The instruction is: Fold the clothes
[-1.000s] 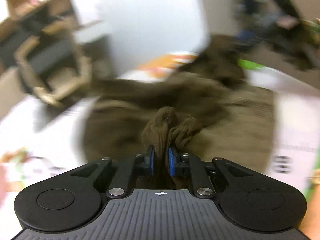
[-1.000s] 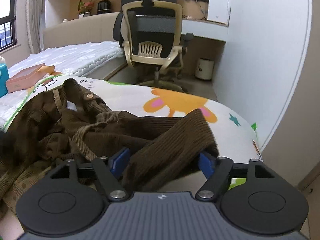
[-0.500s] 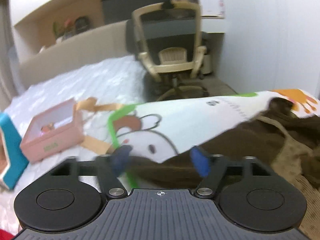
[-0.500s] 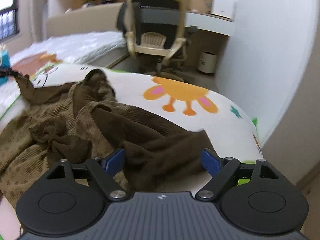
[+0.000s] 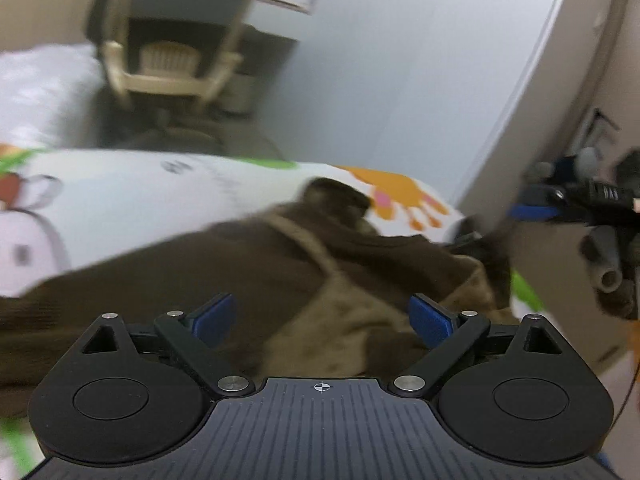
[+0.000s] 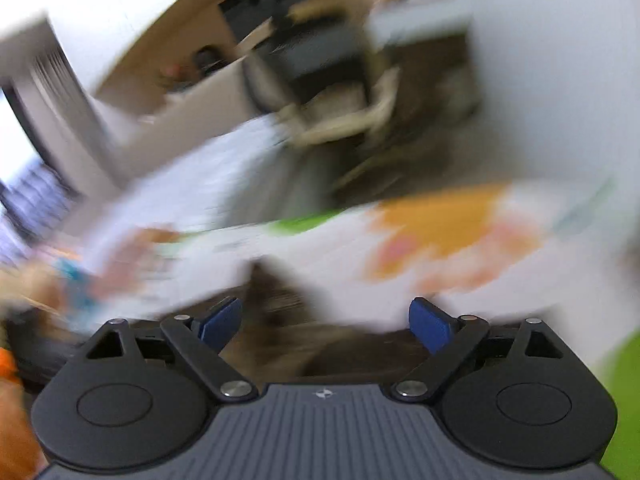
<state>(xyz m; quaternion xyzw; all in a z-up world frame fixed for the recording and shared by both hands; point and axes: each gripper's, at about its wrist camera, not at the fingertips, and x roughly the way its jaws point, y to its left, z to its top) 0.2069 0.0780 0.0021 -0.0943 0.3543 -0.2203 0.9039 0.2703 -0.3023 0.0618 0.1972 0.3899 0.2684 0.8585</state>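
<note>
Both grippers hang spread and empty. The brown garment (image 5: 304,256) lies rumpled on the cartoon-print mat (image 5: 120,196), straight ahead of the left gripper (image 5: 322,318), which looks closest; the right gripper (image 6: 326,320) faces its far-edge corner.

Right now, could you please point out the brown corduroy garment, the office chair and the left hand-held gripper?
brown corduroy garment (image 5: 248,264): left wrist view, dark upper layer.
office chair (image 5: 172,56): left wrist view, beige seat frame.
left hand-held gripper (image 5: 320,320): left wrist view, midway between the open blue fingertips.
</note>
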